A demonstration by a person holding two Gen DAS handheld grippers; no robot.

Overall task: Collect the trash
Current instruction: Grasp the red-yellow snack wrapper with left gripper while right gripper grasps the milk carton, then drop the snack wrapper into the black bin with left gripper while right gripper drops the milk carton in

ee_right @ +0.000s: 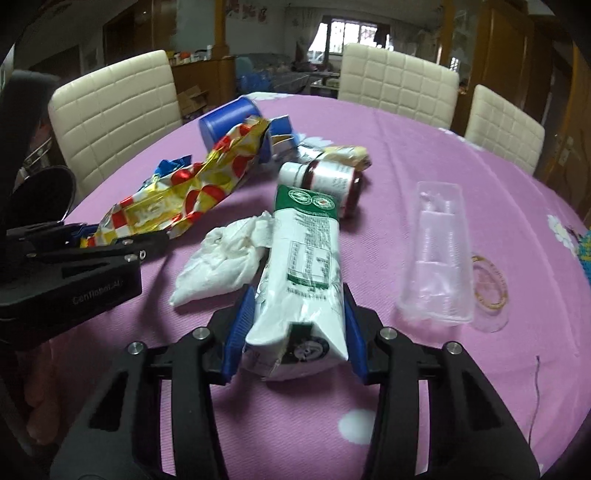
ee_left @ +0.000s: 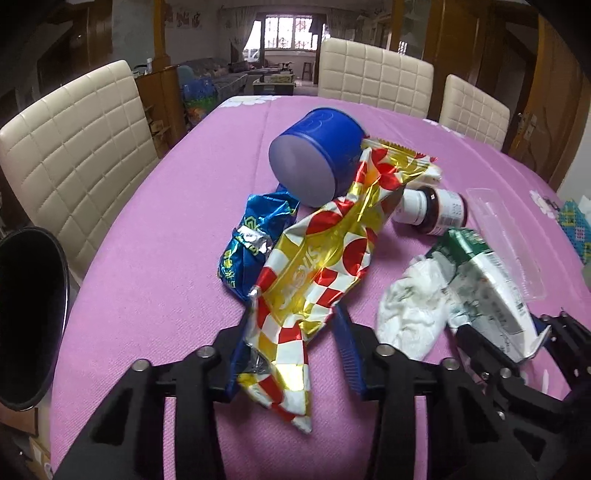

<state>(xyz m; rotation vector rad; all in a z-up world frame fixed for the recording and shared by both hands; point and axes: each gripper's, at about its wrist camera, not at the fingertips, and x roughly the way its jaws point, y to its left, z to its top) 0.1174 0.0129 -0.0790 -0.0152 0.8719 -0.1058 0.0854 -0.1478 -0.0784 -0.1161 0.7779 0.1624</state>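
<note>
Slanting down: left claw (ee_left: 291, 354) on wrapper (ee_left: 317, 258)

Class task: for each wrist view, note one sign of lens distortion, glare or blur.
Left wrist view: black corners and bowed chair backs show fisheye distortion; the window is blown out; the foil wrapper glints.
Right wrist view: same curved table edge; the milk carton looks slightly soft.
</note>
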